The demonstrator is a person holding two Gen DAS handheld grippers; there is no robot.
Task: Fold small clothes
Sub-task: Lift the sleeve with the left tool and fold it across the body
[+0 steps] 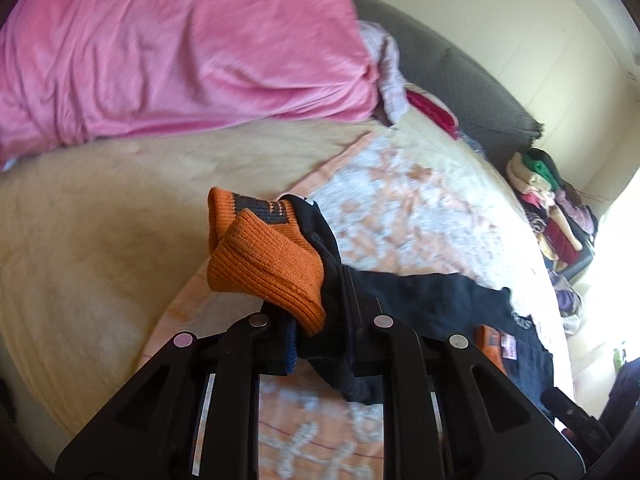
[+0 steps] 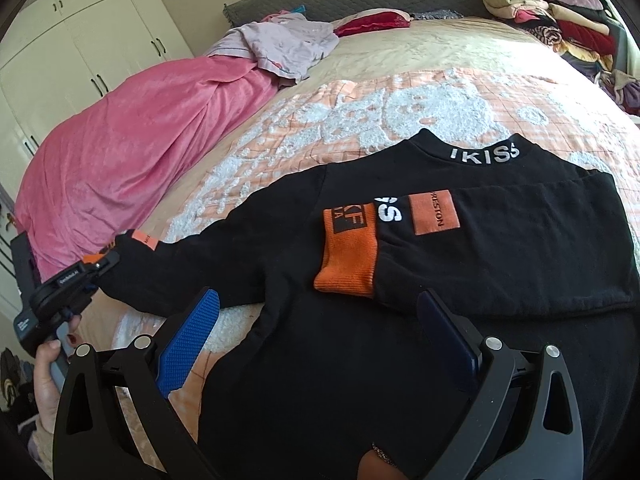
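Black sweatshirt (image 2: 400, 320) flat on bed (image 2: 400, 92), one sleeve already across chest. Left claw (image 1: 316, 320) clamped on other sleeve's orange cuff (image 1: 264, 268), lifting. Right claw (image 2: 320, 340) apart, hovering over hem. Next: carry cuff across chest, release.

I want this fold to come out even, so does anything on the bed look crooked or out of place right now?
Only the sleeves are uneven. One orange cuff already lies folded across the chest of the black sweater; the other sleeve still sticks out sideways, its cuff bunched in the shut left gripper. The right gripper hangs open above the hem.
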